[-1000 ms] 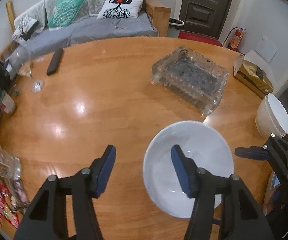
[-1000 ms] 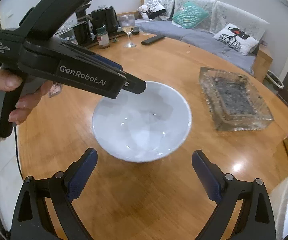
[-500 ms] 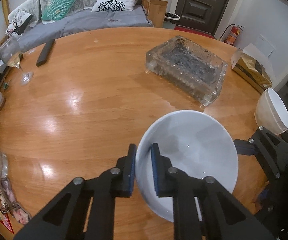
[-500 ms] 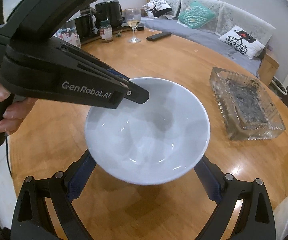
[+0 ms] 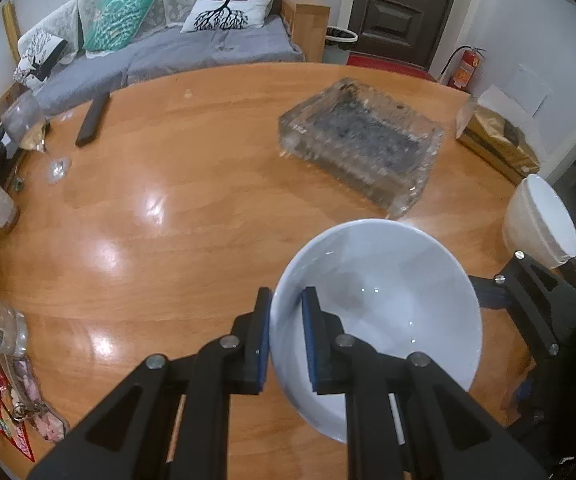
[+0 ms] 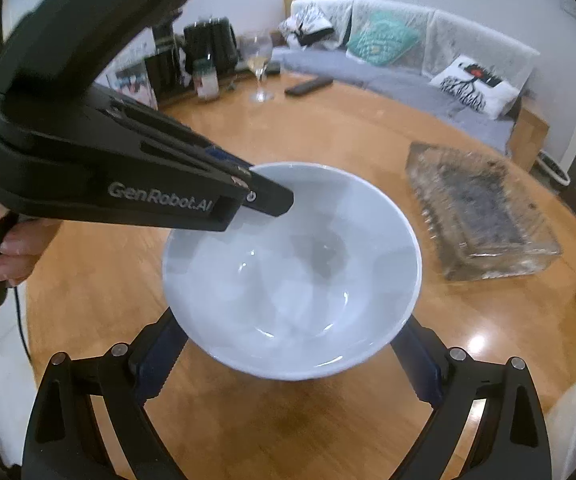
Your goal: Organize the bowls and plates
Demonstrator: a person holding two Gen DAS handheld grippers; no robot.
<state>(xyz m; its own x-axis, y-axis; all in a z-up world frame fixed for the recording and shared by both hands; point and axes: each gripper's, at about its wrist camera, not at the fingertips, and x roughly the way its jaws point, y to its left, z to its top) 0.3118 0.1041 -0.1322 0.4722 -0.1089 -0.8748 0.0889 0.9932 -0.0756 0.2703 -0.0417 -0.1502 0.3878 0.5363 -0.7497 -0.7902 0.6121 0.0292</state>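
Observation:
A white bowl (image 5: 388, 300) hangs lifted above the round wooden table (image 5: 168, 208). My left gripper (image 5: 286, 293) is shut on its near-left rim, one pad inside and one outside. In the right wrist view the same bowl (image 6: 292, 272) fills the centre, and the left gripper (image 6: 266, 199) reaches in from the left, held by a person's hand (image 6: 12, 248). My right gripper (image 6: 290, 344) stands open, its fingers (image 6: 156, 364) spread wide on either side below the bowl, partly hidden by it. A second white bowl (image 5: 540, 220) sits tilted at the table's right edge.
A heavy glass tray (image 5: 360, 152) lies behind the bowl. A black remote (image 5: 92, 120) and a wine glass (image 5: 28, 128) stand at the far left. A brown box (image 5: 496, 140) is at the far right edge. Jars and a kettle (image 6: 212, 44) crowd the left side.
My left gripper closed on the bowl's rim, then lifted the bowl off the table and nearer to the right gripper. The right gripper stayed open and still.

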